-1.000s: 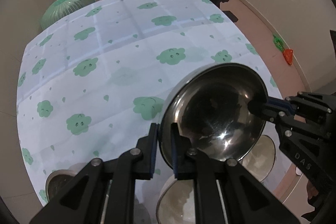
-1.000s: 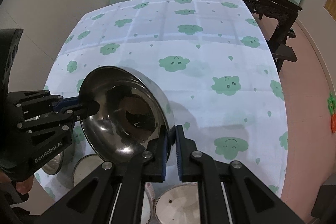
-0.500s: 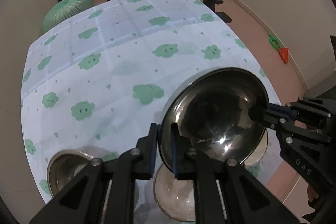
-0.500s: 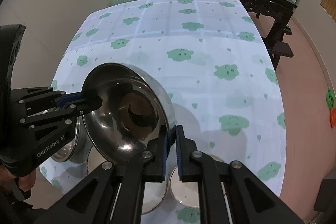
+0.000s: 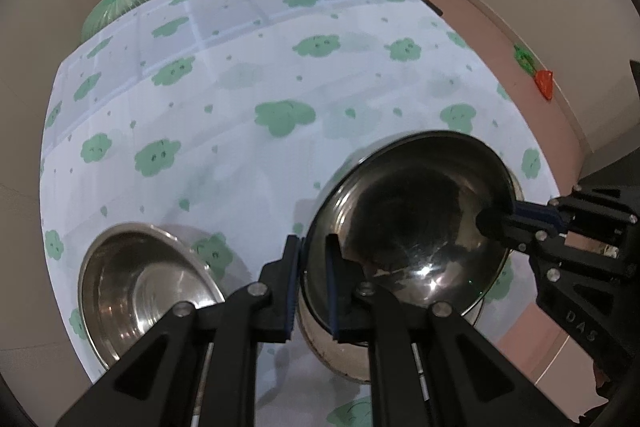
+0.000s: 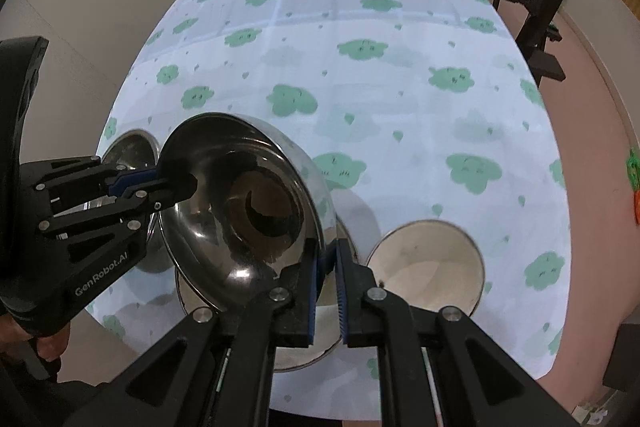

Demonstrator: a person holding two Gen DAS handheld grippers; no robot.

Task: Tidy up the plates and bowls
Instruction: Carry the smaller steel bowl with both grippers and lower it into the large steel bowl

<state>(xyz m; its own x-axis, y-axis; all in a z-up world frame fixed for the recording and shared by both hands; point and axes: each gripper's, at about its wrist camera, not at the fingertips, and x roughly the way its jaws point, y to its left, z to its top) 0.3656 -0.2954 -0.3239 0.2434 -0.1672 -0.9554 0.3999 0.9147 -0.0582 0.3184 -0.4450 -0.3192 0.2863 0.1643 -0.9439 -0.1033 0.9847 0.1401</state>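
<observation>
The left gripper [image 5: 312,281] is clamped on the near rim of a shiny steel bowl [image 5: 412,227], and the right gripper [image 6: 327,285] is clamped on the opposite rim of the same bowl, so both hold it tilted in the air above the near edge of the table [image 6: 400,87] with the cloud-pattern cloth. Under the held bowl a second steel bowl [image 6: 296,355] stands on the cloth. An empty steel bowl [image 5: 140,291] sits to its left near the table edge, and a bowl with a pale inside [image 6: 426,267] sits to its right.
</observation>
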